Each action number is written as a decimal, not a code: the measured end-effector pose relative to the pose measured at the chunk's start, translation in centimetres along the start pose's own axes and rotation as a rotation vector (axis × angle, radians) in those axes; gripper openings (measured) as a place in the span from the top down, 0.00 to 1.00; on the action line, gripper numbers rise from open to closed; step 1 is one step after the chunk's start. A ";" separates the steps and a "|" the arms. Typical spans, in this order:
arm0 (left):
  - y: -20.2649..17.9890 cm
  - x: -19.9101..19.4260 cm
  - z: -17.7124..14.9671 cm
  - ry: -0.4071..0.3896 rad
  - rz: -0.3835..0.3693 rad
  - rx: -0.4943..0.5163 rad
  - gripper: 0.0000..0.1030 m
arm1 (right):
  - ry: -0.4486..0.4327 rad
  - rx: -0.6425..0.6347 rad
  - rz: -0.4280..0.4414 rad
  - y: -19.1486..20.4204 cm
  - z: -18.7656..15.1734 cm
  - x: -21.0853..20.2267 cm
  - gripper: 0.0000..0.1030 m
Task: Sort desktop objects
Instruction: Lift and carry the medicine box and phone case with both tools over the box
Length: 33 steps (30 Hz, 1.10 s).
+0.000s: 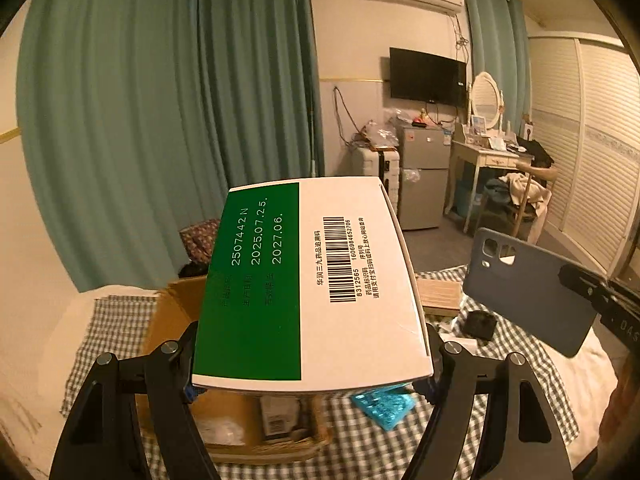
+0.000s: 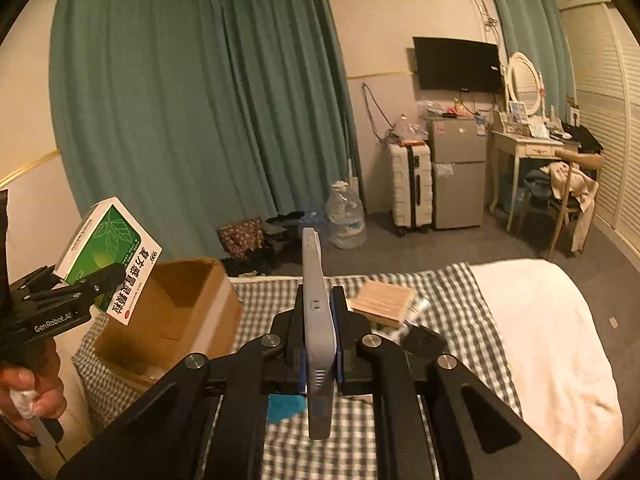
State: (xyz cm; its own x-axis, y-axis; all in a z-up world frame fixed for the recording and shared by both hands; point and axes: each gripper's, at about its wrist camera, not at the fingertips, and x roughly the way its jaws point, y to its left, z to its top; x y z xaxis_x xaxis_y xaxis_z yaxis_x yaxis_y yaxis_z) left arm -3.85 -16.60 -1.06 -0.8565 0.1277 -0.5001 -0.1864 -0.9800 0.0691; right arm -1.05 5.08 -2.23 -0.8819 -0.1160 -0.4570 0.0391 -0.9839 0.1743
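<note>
Left wrist view. Left claw: pinching a medicine box by its two sides, held in the air, green-and-white face with barcode uppermost. Below it: an open carton on a checked cloth over a bed, small items inside the carton. A blue blister pack lies on the cloth just beside the carton. Further back: a wooden block and a small black object, both on the cloth. At right: right claw pinching a grey-blue phone case, raised above the bed.

Right wrist view. Right claw: pressed together on the phone case, which stands edge-on between the pads. At left: left claw and a hand, with the medicine box gripped and tilted, above the carton. Wooden block and black object on the cloth; blister pack partly hidden behind the claw. White bedding at right.
</note>
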 end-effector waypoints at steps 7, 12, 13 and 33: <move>5.5 -2.0 0.7 -0.037 0.081 -0.058 0.24 | -0.016 -0.040 0.056 5.0 1.1 -0.6 0.91; 8.0 -2.1 -0.8 -0.065 0.118 -0.051 0.24 | -0.027 -0.088 0.102 8.9 2.0 -1.0 0.91; 8.4 -1.9 -1.5 -0.071 0.127 -0.039 0.24 | -0.025 -0.095 0.114 9.7 2.1 -0.8 0.91; 12.9 5.8 -5.2 0.068 0.153 -0.071 0.24 | 0.096 -0.196 0.232 19.3 -1.0 10.1 0.91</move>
State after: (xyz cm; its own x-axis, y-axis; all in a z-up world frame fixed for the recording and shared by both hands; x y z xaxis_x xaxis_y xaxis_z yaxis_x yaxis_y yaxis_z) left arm -8.72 -29.33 -7.52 -0.8371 -0.0325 -0.5460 -0.0195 -0.9958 0.0892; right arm -8.72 -15.20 -4.33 -0.7909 -0.3439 -0.5063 0.3324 -0.9359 0.1163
